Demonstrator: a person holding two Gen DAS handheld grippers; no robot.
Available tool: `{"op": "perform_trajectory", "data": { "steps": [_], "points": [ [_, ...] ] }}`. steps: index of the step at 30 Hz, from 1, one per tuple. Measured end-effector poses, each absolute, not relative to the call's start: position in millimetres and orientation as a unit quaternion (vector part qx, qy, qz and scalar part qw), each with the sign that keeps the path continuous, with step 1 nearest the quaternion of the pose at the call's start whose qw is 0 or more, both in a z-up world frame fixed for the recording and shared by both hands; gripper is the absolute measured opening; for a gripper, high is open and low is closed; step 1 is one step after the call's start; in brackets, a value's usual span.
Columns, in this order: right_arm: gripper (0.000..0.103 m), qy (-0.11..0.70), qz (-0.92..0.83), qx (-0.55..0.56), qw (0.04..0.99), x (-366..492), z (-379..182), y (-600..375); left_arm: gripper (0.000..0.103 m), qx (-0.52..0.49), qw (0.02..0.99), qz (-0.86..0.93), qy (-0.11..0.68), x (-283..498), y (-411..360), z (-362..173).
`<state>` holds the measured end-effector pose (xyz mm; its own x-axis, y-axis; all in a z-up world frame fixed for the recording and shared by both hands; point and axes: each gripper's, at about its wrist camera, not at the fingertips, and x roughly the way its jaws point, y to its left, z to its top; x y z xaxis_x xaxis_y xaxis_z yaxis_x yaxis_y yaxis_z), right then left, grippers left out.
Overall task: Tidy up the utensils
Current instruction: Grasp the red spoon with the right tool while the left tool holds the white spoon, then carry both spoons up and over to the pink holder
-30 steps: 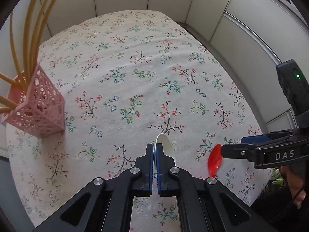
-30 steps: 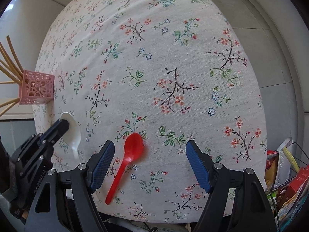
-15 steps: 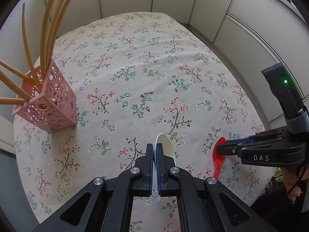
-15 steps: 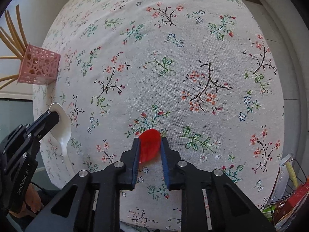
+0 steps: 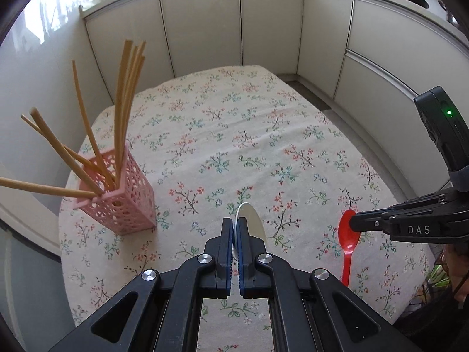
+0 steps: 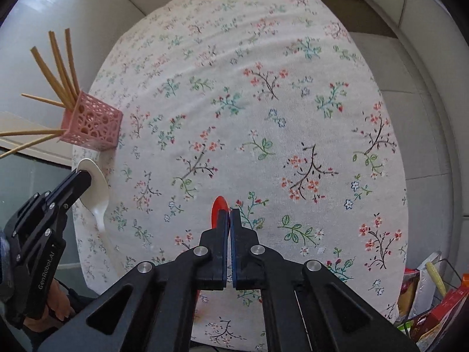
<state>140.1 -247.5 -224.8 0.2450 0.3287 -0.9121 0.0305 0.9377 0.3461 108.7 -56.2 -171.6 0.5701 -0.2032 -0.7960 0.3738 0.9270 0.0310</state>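
Note:
My left gripper (image 5: 234, 223) is shut on a white plastic spoon (image 5: 251, 221), whose bowl sticks up past the fingertips; the same spoon (image 6: 93, 186) shows at the left of the right wrist view, lifted off the cloth. My right gripper (image 6: 228, 213) is shut on a red plastic spoon (image 6: 218, 206), gripped at the bowl. In the left wrist view the red spoon (image 5: 348, 242) hangs handle-down from the right gripper (image 5: 354, 223). A pink perforated holder (image 5: 118, 198) with several wooden chopsticks (image 5: 124, 111) stands at the table's left; the holder (image 6: 92, 123) lies up and left of the right gripper.
A floral tablecloth (image 5: 234, 146) covers the table, with white cabinet fronts (image 5: 263, 23) behind and to the right. Food packets in a wire basket (image 6: 431, 290) sit off the table's near right corner. A hand (image 6: 55, 308) holds the left tool.
The right gripper shut on the red spoon's bowl and raised it off the cloth. Both grippers rose and tilted up, so the holder and cabinets now show more fully.

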Motion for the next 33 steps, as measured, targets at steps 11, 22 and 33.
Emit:
{"op": "perform_trajectory", "data": {
  "steps": [11, 22, 33],
  "points": [
    [0.001, 0.460, 0.080, 0.126, 0.875, 128, -142, -246, 0.002, 0.092, 0.925, -0.145, 0.339, 93, -45, -118],
    [0.001, 0.335, 0.079, 0.107, 0.933, 112, -84, -234, 0.002, 0.071, 0.956, -0.124, 0.255, 77, -25, -69],
    [0.001, 0.240, 0.098, 0.095, 0.961, 107, -38, -205, 0.002, 0.008, 0.985, -0.077, 0.153, 57, 23, -17]
  ]
}}
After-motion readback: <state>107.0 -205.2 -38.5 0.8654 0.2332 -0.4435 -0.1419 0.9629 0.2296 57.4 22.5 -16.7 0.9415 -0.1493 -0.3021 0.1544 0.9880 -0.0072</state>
